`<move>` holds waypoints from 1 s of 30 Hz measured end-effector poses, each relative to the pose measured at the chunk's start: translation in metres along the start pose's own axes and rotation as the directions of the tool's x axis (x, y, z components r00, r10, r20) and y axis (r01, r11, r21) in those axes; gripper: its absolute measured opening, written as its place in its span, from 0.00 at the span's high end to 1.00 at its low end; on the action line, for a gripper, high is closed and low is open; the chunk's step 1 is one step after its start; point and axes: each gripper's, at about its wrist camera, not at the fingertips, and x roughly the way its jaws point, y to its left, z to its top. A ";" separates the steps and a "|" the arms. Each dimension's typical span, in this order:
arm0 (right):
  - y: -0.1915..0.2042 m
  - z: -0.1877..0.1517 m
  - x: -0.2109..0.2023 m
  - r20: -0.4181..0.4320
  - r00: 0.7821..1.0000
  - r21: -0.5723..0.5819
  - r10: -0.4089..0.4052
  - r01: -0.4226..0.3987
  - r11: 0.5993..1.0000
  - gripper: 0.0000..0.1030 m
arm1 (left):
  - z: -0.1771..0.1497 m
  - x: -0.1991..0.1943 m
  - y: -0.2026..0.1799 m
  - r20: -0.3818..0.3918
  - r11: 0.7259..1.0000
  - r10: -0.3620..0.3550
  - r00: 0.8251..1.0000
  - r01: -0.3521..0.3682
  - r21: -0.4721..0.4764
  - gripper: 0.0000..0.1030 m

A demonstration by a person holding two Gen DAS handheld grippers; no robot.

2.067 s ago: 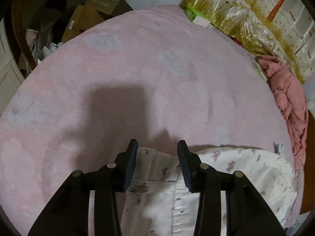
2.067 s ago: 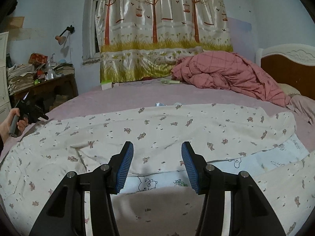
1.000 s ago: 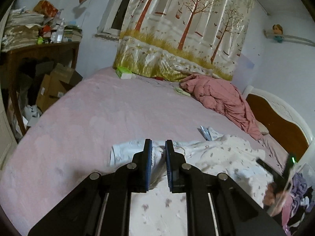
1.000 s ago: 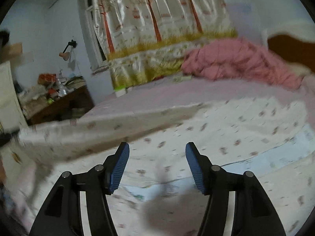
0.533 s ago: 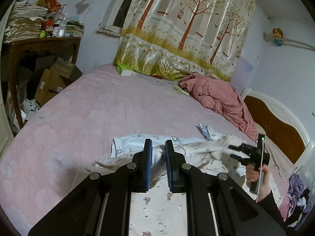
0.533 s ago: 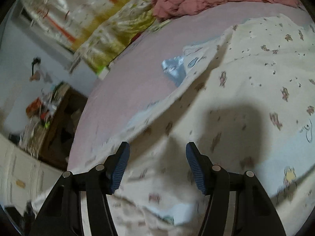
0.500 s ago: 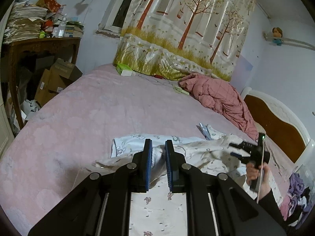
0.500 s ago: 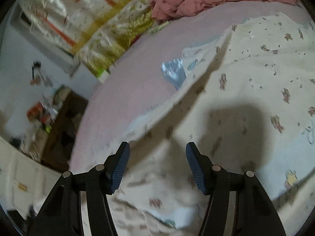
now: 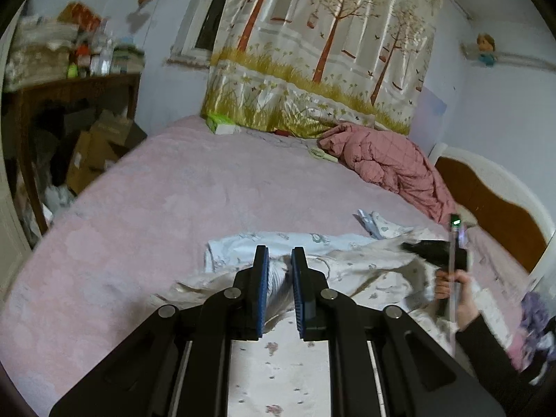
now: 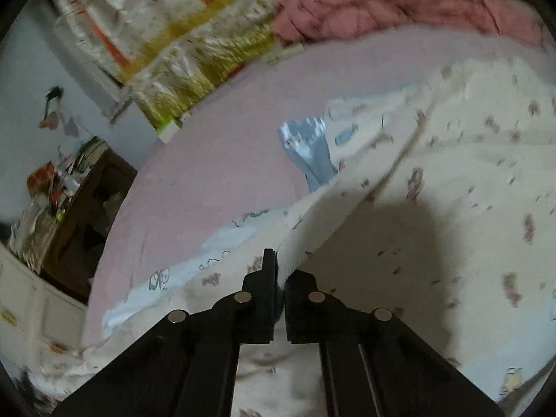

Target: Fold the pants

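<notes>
Your left gripper [image 9: 279, 260] is clamped on a bunched fold of the pants [image 9: 274, 358]: two black jaws with ribbed blue pads [image 9: 263, 288], narrow gap, gathered white cloth pinched between them. Your right gripper [image 10: 278, 267] has just been closing and now pinches a raised edge of the same pants [image 10: 451, 180]; jaws nearly touching, thin fabric ridge runs up from between them. That view is motion-blurred, so fine detail there is soft

Pants: one garment, soft crinkled cotton, cream with small brownish-pink print, paler blue-white lining with cartoon outlines showing along the turned edge. It lies rumpled on the near part of the bed [image 9: 166, 187], spread from under your left gripper across to your right hand [image 9: 455, 288], dark sleeve behind it. One shiny grey-blue tag [image 10: 307, 146] sticks out at the far edge of the cloth

Bed cover is pink, fuzzy, faint cloud pattern, one sheet, mostly flat. Further back: one crumpled pink quilt [image 9: 389, 166], quilted grid stitching, heaped toward the headboard [image 9: 493, 208], which is brown wood with a white curved rim. One small pale fan [image 9: 321, 154] just beside the quilt, one green-and-white box [image 9: 220, 125] at the far edge

Behind that, one glossy curtain [image 9: 323, 45], tree print, grass band at the bottom. Far left: one dark wood desk [image 9: 69, 87] with cluttered stacks on top, cardboard boxes [image 9: 100, 149] under it, exact count not readable
</notes>
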 end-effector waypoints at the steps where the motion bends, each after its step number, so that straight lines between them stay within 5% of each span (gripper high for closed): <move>1: 0.005 -0.004 -0.013 0.039 0.999 -0.060 -0.008 0.010 0.998 0.97 | -0.001 -0.002 -0.002 0.009 1.000 0.011 1.000 -0.011 0.014 0.88; 15: 0.032 -0.071 -0.195 0.302 0.952 -0.324 0.039 0.064 0.944 0.97 | -0.008 -0.035 0.000 0.065 0.993 0.118 0.991 -0.118 0.001 0.88; 20: 0.029 -0.135 -0.251 0.377 0.925 -0.364 0.048 0.100 0.926 0.97 | -0.026 -0.044 0.002 0.069 0.988 0.150 0.986 -0.151 0.009 0.88; 30: 0.032 -0.253 -0.295 0.494 0.870 -0.377 0.005 0.208 0.903 0.97 | -0.068 -0.058 0.016 0.034 0.976 0.216 0.976 -0.216 -0.015 0.88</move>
